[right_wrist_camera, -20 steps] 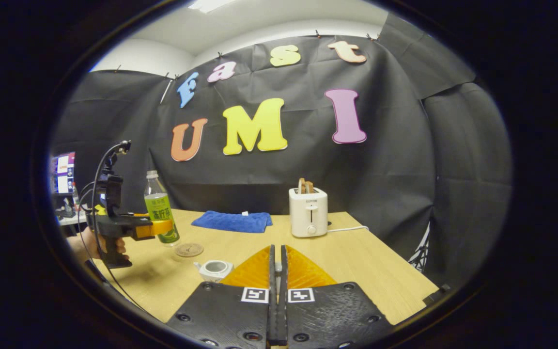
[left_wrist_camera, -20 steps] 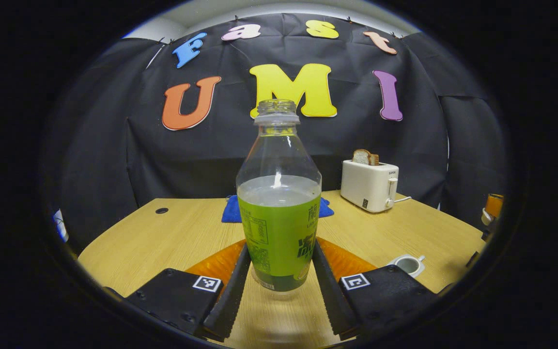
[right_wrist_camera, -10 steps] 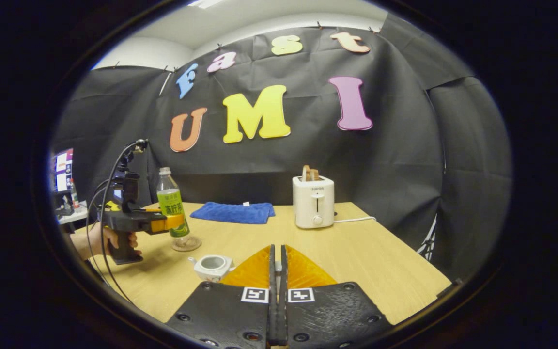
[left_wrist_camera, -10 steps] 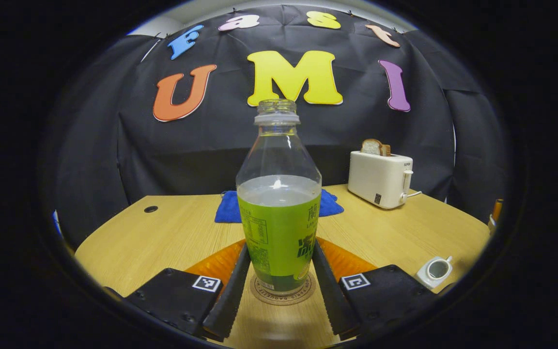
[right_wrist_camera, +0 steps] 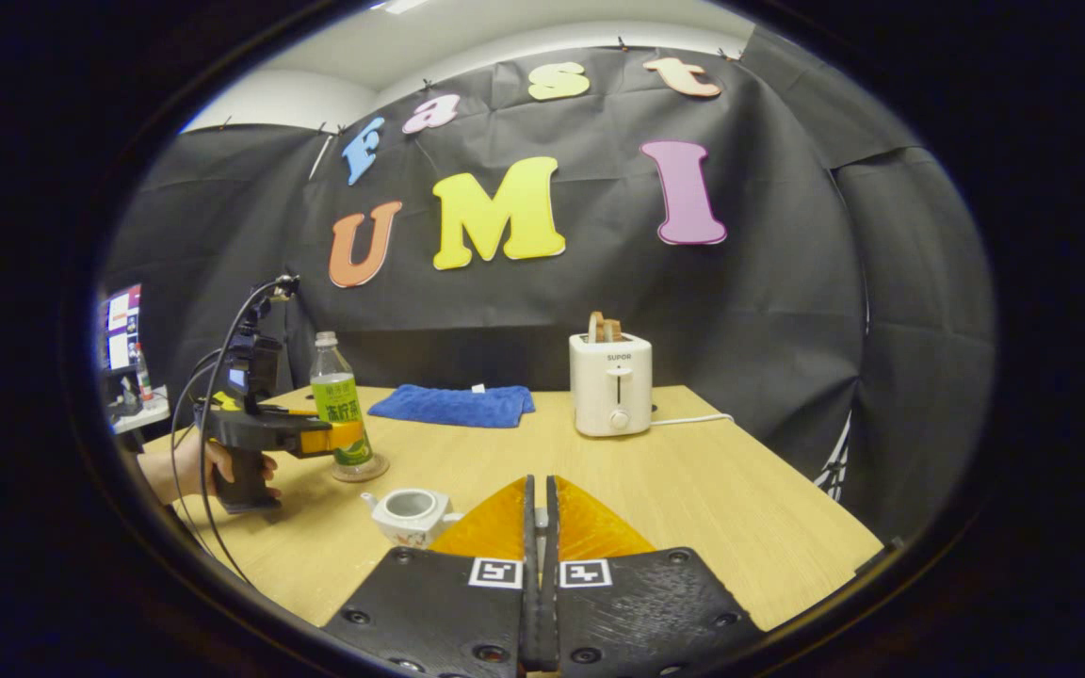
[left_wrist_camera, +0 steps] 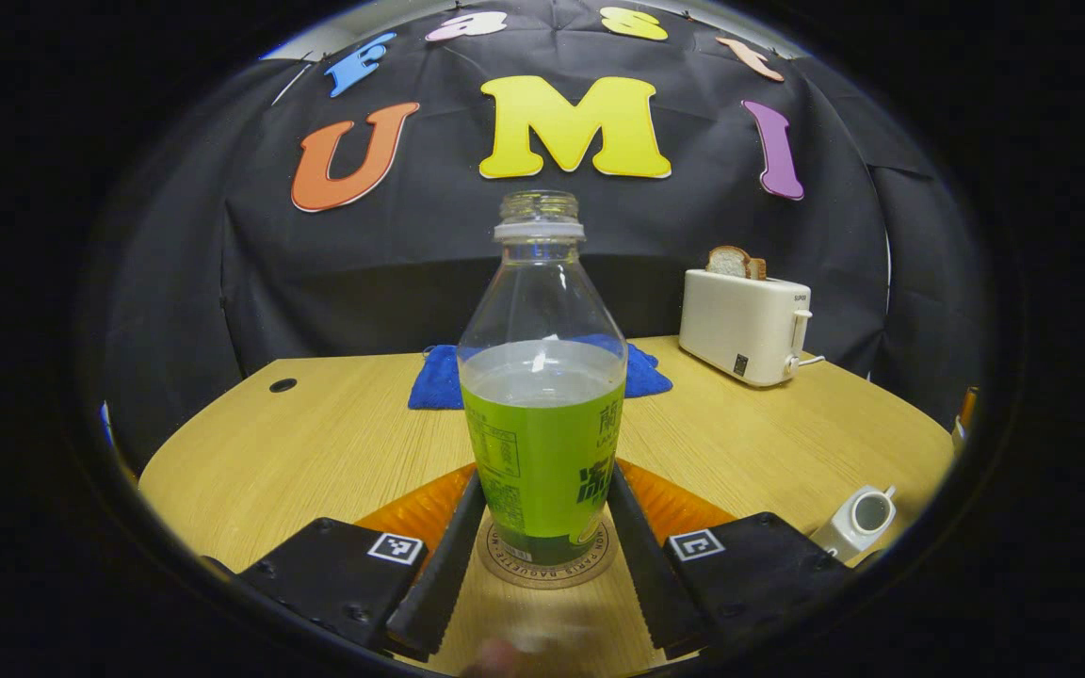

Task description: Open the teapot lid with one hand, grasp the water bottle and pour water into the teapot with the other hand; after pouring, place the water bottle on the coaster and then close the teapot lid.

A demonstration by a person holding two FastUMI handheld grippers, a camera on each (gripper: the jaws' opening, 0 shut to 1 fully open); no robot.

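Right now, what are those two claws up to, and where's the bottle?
Left claw shut on bottle, bottle upright on coaster. Right claw shut, small item pinched, hard to tell. Teapot open, lid off. Nothing in the way.

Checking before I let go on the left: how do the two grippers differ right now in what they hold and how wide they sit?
The left gripper sits spread around the water bottle, fingers against its sides, bottle standing on the coaster. The right gripper is closed to a narrow slit, something small and unclear pinched between. The left is low at the table; the right is raised above the open teapot.
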